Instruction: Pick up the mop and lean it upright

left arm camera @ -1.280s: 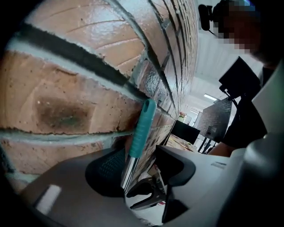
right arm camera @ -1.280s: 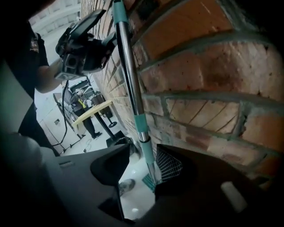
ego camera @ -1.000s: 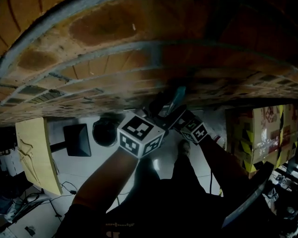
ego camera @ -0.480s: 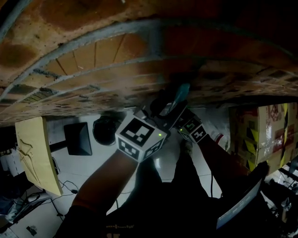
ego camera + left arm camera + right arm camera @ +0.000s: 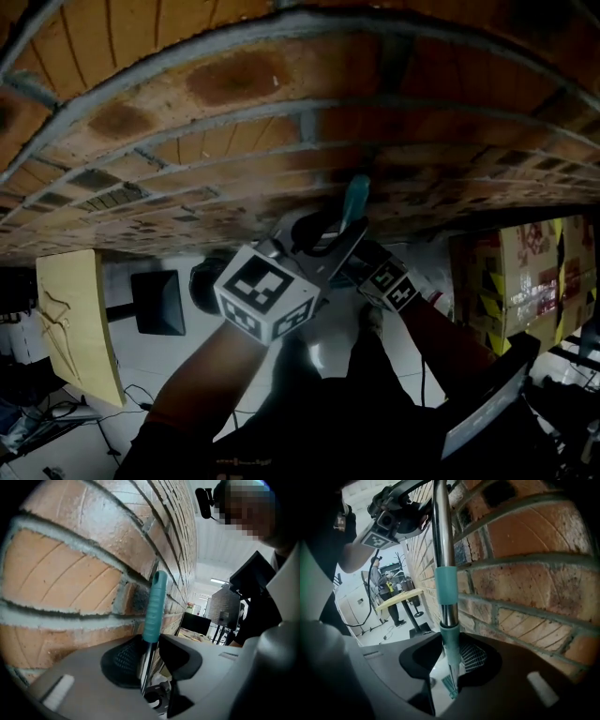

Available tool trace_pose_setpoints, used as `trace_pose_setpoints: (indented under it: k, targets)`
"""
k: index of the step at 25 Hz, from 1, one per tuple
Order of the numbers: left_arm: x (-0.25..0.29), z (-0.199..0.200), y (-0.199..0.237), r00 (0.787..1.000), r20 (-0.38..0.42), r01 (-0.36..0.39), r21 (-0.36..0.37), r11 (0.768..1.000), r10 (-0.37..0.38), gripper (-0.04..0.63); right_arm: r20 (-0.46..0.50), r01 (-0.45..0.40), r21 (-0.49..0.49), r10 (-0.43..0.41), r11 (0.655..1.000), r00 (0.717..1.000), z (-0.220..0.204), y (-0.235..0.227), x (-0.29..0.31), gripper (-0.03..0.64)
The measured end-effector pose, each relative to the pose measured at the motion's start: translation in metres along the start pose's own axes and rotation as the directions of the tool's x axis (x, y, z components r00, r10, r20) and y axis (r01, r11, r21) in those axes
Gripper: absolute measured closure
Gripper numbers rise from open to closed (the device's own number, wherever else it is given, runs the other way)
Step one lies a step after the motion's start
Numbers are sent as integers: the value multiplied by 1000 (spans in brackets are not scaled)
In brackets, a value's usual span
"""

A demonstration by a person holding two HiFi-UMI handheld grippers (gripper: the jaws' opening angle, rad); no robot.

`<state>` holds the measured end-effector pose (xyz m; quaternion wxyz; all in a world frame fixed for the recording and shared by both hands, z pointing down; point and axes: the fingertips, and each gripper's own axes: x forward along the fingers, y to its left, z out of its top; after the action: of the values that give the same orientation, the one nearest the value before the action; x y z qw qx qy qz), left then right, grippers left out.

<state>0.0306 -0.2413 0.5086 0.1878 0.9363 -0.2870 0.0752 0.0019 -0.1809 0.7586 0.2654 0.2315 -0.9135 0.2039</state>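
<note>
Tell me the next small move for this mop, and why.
Probably tip the teal top of the mop gently toward the brick wall until it rests there. The left tongs and right tongs have just been closing and now clamp the pole, which stands nearly upright close beside the bricks; I cannot tell whether it touches them yet.

I see a glossy white floor (image 5: 141,356). At the left a flat black square base (image 5: 157,302) stands on it, with a round dark object (image 5: 202,274) I cannot identify just beside. Brown cardboard boxes with yellow-and-black tape (image 5: 511,281) stand at the right. Thin dark cables (image 5: 117,398) trail across the lower left.
</note>
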Motion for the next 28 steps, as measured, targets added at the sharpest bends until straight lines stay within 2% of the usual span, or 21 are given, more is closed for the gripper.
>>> trace_pose_setpoints:
  k: [10,16,28]
  targets:
    - [-27,66,-40,997,72,25,55,998,-29,485,38,26,-52,-24,998,999,53,20,-53,485]
    - [-47,121,-60,986,153,51,71,996,-62,488,77,29,-66,-24,997,997,105,37,-87,485]
    - [-87,226,-89,968,233,73,104,992,-96,497,88,30,-118,-20,993,996,186,67,-147,488]
